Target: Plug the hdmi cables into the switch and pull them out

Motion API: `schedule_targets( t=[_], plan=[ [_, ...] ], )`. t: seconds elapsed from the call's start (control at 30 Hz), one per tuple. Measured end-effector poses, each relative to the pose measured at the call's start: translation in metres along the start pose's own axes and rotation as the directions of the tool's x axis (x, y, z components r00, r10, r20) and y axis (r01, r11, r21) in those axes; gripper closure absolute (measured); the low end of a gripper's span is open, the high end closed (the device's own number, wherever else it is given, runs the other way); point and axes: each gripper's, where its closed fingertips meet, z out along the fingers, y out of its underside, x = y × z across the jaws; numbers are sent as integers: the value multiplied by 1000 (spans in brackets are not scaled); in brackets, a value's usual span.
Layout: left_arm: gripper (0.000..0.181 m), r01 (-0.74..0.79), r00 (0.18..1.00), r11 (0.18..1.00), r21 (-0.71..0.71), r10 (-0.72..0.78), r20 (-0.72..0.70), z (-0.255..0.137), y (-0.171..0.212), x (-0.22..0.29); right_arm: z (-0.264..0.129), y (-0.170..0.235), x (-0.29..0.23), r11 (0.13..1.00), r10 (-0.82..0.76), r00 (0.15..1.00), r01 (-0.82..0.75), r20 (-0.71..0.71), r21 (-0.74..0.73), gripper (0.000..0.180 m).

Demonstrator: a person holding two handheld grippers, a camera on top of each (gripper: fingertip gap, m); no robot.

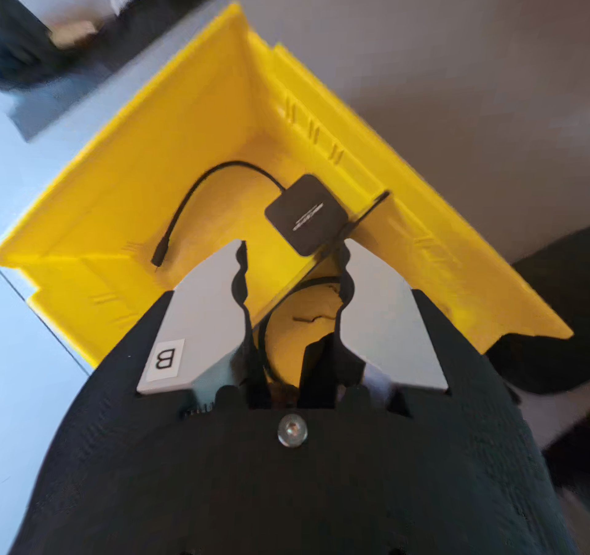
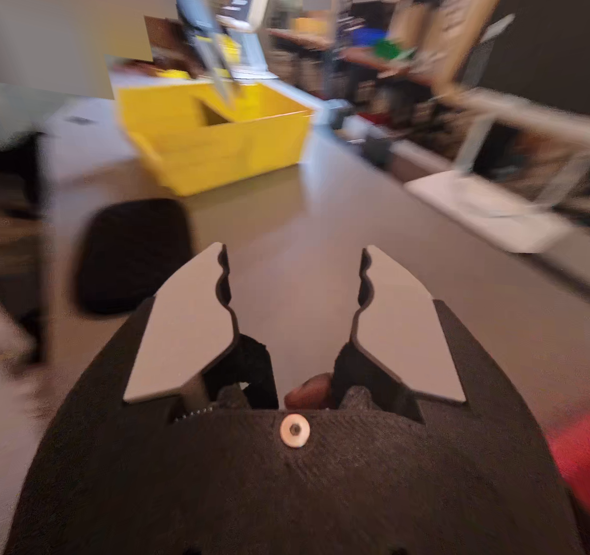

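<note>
Grey tabletop (image 2: pixel 319 220) in a blurred, busy workroom carries a yellow bin (image 1: pixel 198 144), and inside it the black switch (image 1: pixel 306 214) lies just beyond the left gripper (image 1: pixel 295 246), whose fingers stand spread and empty. This looks like the reach-in step; next comes closing on the switch or a cable. A dark divider (image 1: pixel 319 268) crosses between the fingertips, a cable loop (image 1: pixel 271 332) lies between the fingers nearer the palm, and the right gripper (image 2: pixel 295 252), also spread and empty, hangs well short of the bin beside a black pouch (image 2: pixel 134 255).

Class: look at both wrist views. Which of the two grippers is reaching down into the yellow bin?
The left gripper: its open fingers hang inside the yellow plastic bin near the square black switch. The right gripper hovers over bare table.
</note>
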Motion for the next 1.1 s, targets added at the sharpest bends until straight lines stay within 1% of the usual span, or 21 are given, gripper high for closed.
schedule_targets(
  t=[0.03,0.07,0.13,0.2,0.33,0.4,0.43,0.5,0.53,0.57,0.63,0.77,0.87,0.93,1.0,1.03,1.07,1.1],
  plan=[
    [117,-2,1000,995,-103,0,-20,7,5,-10,13,3,-14,996,91,985,-91,147,-8,98],
    [113,-15,1000,984,-180,12,-18,12,9,-21,23,4,-23,987,158,955,-162,252,-5,101],
    [111,-19,999,965,-263,10,-36,21,9,-37,39,2,-28,967,218,909,-249,354,43,109],
    [111,-23,996,949,-315,-7,-93,31,9,-40,49,9,-27,957,256,885,-288,389,26,109],
    [111,-85,978,928,-362,8,-210,53,4,-23,60,32,-23,954,286,875,-297,390,-34,109],
    [111,-135,972,905,-402,44,-229,65,6,-16,62,35,-22,953,291,871,-301,395,-38,109],
    [111,-123,974,899,-419,28,-226,71,6,-12,63,35,-20,952,292,873,-304,391,-32,109],
    [112,3,989,897,-442,-68,-130,85,3,-11,63,35,-14,951,291,881,-310,373,-12,111],
    [111,31,988,893,-449,-96,-123,90,4,-6,63,36,-10,950,293,887,-312,356,-3,112],
    [105,29,987,881,-472,-99,-126,93,8,1,63,37,-6,949,296,893,-316,338,4,112],
    [99,19,995,837,-547,-69,-72,97,21,2,62,36,0,947,298,901,-320,316,19,113],
    [93,102,987,803,-587,-157,-43,95,27,4,59,35,5,952,278,920,-301,277,45,116],
    [98,120,979,800,-588,-194,-64,95,30,1,58,42,8,968,239,942,-251,235,25,118],
    [103,144,979,803,-579,-200,-34,92,30,-8,57,45,9,977,205,957,-212,207,16,119],
    [106,161,986,799,-579,-157,57,84,35,-29,57,44,8,981,184,962,-191,202,17,120],
    [109,164,986,792,-588,-107,132,77,40,-45,56,43,6,982,180,962,-188,205,21,121],
    [118,166,977,790,-590,-49,210,70,44,-62,56,42,5,982,179,961,-189,210,26,121],
    [120,175,974,793,-584,-50,223,65,46,-68,56,41,4,981,180,960,-190,213,30,122]
  ],
)
